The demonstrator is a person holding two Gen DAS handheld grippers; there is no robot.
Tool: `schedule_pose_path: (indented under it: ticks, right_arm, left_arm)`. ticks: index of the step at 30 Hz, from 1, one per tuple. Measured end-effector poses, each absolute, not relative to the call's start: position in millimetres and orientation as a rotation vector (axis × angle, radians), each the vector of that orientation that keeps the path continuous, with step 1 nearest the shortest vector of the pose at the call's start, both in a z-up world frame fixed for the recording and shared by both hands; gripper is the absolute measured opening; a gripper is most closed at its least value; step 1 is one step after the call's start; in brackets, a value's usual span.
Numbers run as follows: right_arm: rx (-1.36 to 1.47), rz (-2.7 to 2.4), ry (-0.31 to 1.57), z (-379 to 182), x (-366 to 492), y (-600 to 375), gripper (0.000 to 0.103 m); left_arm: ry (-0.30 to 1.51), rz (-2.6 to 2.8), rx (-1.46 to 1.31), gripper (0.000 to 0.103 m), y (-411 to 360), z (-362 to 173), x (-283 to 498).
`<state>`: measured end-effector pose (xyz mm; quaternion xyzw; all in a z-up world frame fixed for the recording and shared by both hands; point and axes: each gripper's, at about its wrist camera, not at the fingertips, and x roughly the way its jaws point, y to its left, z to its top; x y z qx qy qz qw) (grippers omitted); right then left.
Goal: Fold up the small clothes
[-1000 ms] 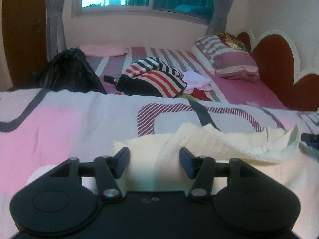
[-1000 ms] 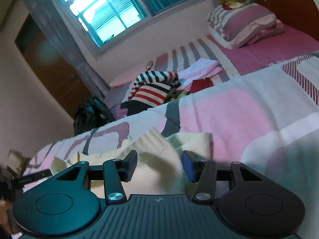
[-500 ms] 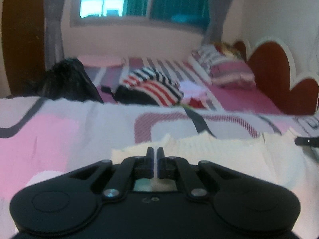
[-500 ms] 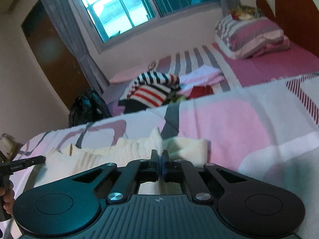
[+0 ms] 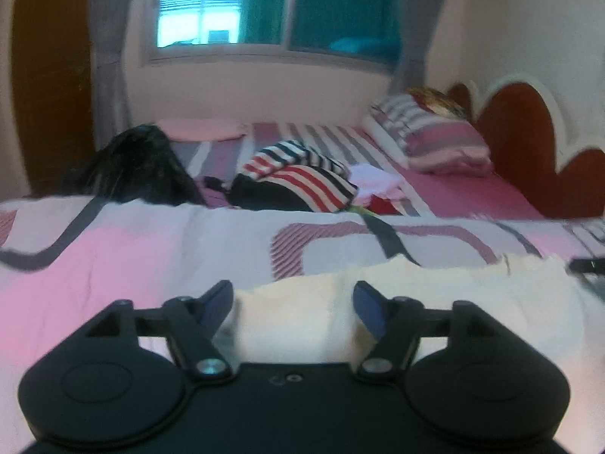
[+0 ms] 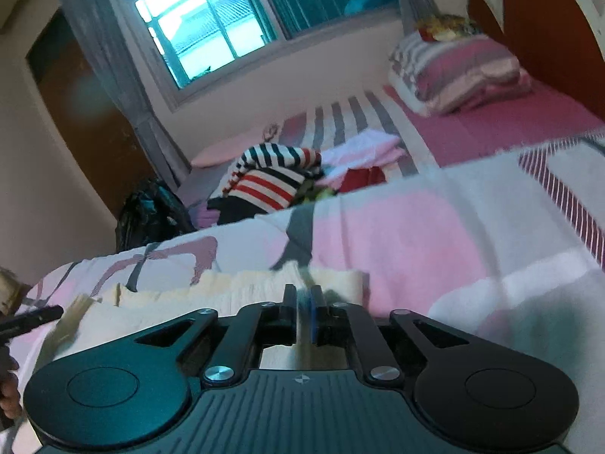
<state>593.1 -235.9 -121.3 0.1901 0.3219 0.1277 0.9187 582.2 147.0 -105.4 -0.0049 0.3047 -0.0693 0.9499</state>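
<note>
Left gripper [image 5: 293, 302] just reopened, cream garment [image 5: 435, 295] lying loose between jaws; right gripper [image 6: 304, 308] pinching its edge.

We find no text, label, brand, number or sign that can be read in either view; the printing on the bedsheet [image 5: 159, 249] is only stripes and blocks of colour.
</note>
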Motion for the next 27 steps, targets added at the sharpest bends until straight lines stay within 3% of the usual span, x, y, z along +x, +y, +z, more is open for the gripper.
schedule_pose_path:
  ticks: [1,3,8,10,12,15,19,23,24,25,26,27]
  right_arm:
    - [0.388,0.27,0.666,-121,594,-235,0.008]
    - [0.381,0.27,0.678,-123,598,-232,0.008]
    - [0.349,0.276,0.713,-135,604,-222,0.008]
    - [0.343,0.285,0.713,-135,604,-222,0.007]
    - [0.339,0.295,0.707,-134,603,-222,0.002]
    - [0.334,0.292,0.644,-126,595,-224,0.002]
    - [0.342,0.274,0.562,-119,589,-230,0.001]
    - [0.327,0.254,0.719,-141,608,-224,0.001]
    - [0.335,0.255,0.715,-138,609,-225,0.002]
    - [0.341,0.249,0.733,-134,610,-226,0.003]
    - [0.336,0.236,0.739,-128,610,-226,0.009]
    - [0.309,0.209,0.724,-121,606,-224,0.03]
  left_arm:
    - [0.644,-0.148,0.004,0.054,144,-107,587]
    - [0.707,-0.152,0.035,0.047,136,-113,599]
    - [0.766,-0.18,0.063,0.046,129,-127,611]
    - [0.764,-0.215,0.049,0.003,130,-125,611]
    - [0.727,-0.207,0.092,0.002,125,-122,606]
    - [0.614,-0.182,0.051,0.002,128,-111,594]
    - [0.601,-0.15,0.011,0.002,136,-113,598]
    - [0.694,-0.134,0.144,0.005,118,-134,608]
    - [0.689,-0.12,0.179,0.013,115,-134,607]
    - [0.686,-0.092,0.197,0.033,114,-132,606]
    - [0.681,-0.052,0.21,0.047,114,-128,604]
    - [0.648,-0.006,0.219,0.063,114,-121,599]
